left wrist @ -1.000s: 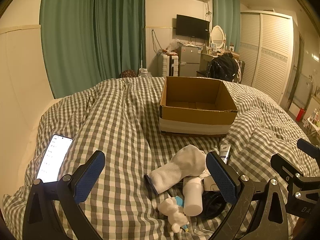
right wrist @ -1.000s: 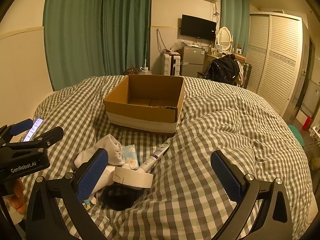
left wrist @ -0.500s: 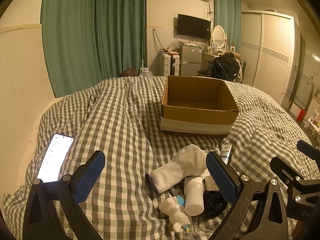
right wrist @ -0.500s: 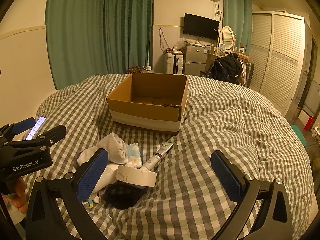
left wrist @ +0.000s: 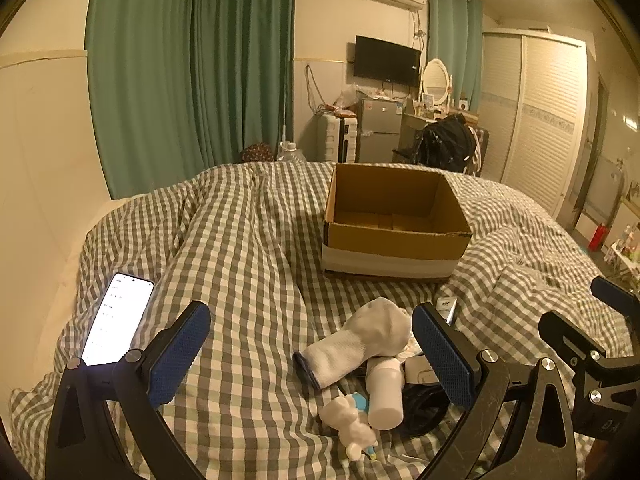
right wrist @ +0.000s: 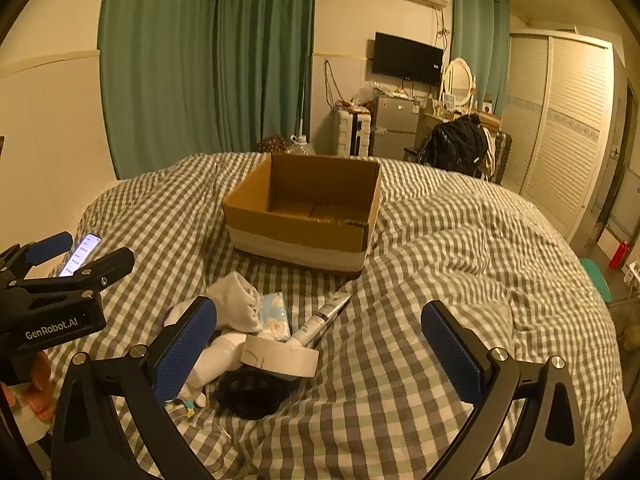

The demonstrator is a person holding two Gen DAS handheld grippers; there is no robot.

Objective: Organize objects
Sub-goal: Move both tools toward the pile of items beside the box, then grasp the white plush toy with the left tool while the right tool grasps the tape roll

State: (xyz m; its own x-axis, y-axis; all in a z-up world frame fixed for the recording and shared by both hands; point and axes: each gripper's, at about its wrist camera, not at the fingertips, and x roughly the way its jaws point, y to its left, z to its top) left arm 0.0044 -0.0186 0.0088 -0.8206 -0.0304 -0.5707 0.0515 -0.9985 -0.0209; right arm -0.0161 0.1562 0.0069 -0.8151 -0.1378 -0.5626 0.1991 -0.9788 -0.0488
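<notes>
- My left gripper (left wrist: 310, 354) hangs with fingers spread wide, holding nothing.
- My right gripper (right wrist: 320, 342) likewise gapes, empty.
- The cardboard box (left wrist: 394, 220) sits open on the checked duvet (left wrist: 240, 248).
- Sock (left wrist: 360, 340), tube (right wrist: 324, 318) and tape roll (right wrist: 280, 358) (a loose pile) lie just before the box.

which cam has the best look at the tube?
Right wrist. The tube lies in plain sight almost end to end, cap tucked behind the tape roll. In the left wrist view only its flat end shows, behind that gripper's finger.
</notes>
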